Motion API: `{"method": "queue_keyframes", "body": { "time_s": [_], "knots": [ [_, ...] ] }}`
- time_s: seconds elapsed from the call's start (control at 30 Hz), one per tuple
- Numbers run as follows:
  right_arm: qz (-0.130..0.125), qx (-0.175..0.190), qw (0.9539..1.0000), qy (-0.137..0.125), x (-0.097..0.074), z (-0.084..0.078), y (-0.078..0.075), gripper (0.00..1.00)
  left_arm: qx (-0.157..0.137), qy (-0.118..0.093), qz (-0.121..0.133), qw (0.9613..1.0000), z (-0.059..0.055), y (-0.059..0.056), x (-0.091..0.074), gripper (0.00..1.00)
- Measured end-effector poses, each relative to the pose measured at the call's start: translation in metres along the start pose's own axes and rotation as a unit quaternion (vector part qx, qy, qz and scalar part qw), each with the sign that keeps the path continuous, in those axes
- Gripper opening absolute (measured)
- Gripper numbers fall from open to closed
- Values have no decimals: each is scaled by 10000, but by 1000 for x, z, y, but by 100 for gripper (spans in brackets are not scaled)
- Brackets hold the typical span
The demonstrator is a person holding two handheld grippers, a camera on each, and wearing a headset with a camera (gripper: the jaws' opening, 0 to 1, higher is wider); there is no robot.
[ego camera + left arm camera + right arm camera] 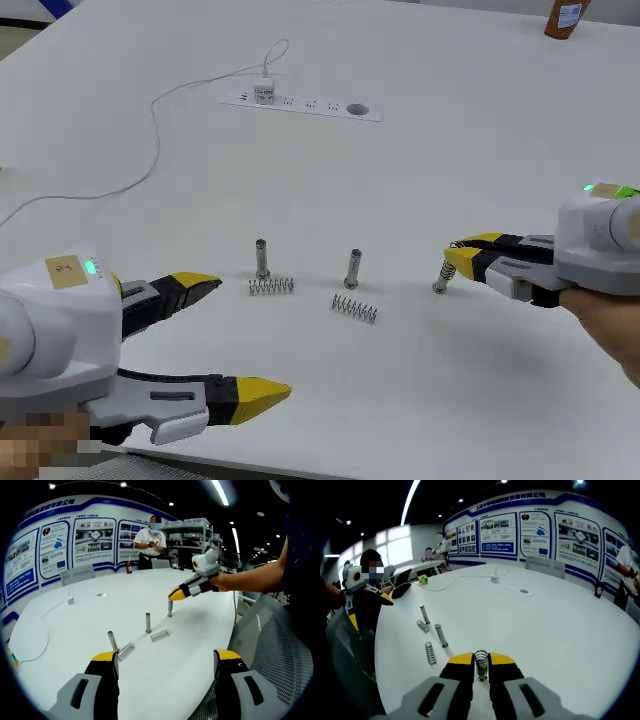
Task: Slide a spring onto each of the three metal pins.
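Springs first, two are loose: the first spring (271,286) lies flat just in front of the left pin (261,258), and the second spring (354,308) lies just in front of the middle pin (353,268). Both pins stand upright and bare on the white table (450,160). The third spring (481,669) is pinched in the right gripper (481,659), jaws closed in on it from both sides. It looks like it's sitting around the right pin (439,287), which leans a bit in the head view. The left gripper (240,338) is at the near left, fingers wide apart with nothing between them, well apart from the pins. A power strip (300,104) with a white cable lies further back.
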State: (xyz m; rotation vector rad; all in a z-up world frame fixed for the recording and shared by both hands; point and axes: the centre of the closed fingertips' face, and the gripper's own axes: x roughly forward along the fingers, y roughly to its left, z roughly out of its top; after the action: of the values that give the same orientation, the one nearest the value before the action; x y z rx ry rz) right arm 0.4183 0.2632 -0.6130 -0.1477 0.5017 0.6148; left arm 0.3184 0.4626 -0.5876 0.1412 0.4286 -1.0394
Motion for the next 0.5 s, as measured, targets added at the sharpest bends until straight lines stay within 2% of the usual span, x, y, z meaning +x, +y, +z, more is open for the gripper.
{"method": "queue_keyframes", "body": {
  "time_s": [0.5],
  "knots": [
    [7,-50,9995,313,6,-16,1,12,-8,-2,2,10000,0,0,0,80]
  ]
}}
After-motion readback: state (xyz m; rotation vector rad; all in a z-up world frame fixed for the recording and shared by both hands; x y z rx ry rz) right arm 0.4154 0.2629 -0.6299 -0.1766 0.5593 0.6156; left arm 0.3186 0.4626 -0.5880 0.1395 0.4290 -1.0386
